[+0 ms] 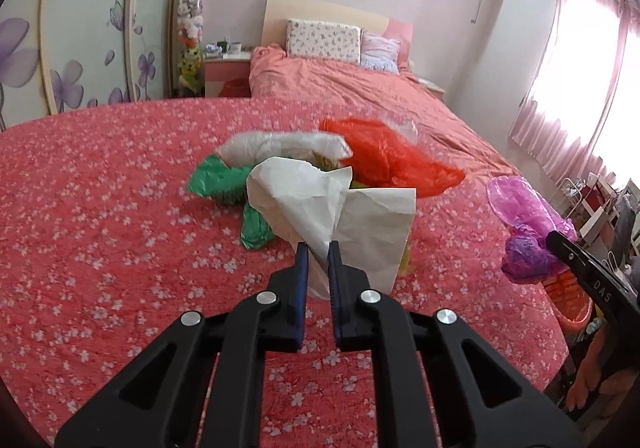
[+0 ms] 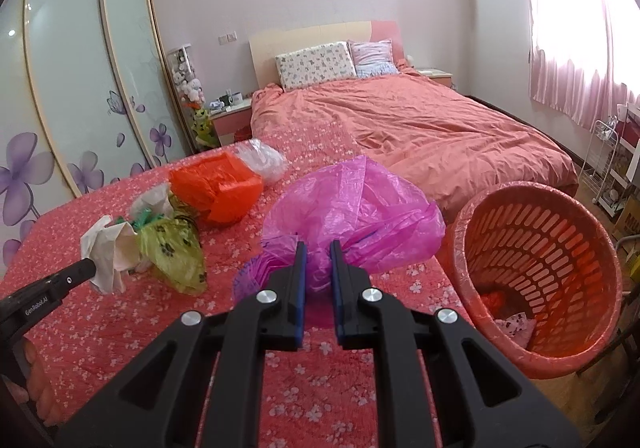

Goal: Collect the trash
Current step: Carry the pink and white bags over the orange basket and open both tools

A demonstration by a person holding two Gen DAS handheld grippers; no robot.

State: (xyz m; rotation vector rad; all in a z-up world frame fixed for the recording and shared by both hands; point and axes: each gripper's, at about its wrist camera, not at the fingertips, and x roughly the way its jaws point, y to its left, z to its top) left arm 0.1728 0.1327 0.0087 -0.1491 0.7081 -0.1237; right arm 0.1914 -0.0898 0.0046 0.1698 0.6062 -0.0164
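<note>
**Over the flowered cloth, both my grippers clamped on trash**

Ahead of my left wrist camera, my left gripper (image 1: 318,248) is pinched together on a crumpled white paper (image 1: 320,203), which sits right at the fingertips and fans up and away from them. Just behind the paper lies a green bag (image 1: 224,179), a whitish bag (image 1: 276,143) beyond it, and an orange-red bag (image 1: 384,155) up and to the right, all on the red flowered cloth (image 1: 100,207). Far to the right, my right gripper (image 1: 560,244) shows as a black finger buried in a pink-purple bag (image 1: 524,215), at the cloth's edge.

From my right wrist camera, my right gripper (image 2: 319,250) is closed on the pink-purple bag (image 2: 352,215); the thin film bunches between the blue pads (image 2: 302,276) and billows out just past the tips. A red slotted basket (image 2: 540,260) stands to the right, beside the cloth's edge and near the bag, with a few scraps at its bottom. To the left, my left gripper (image 2: 86,268) holds the white paper (image 2: 108,252), touching a yellow-green bag (image 2: 176,252). The orange-red bag (image 2: 216,187) lies farther back with a clear bag (image 2: 260,157) beside it. Whether either held piece hangs free of the cloth I cannot tell.
</note>
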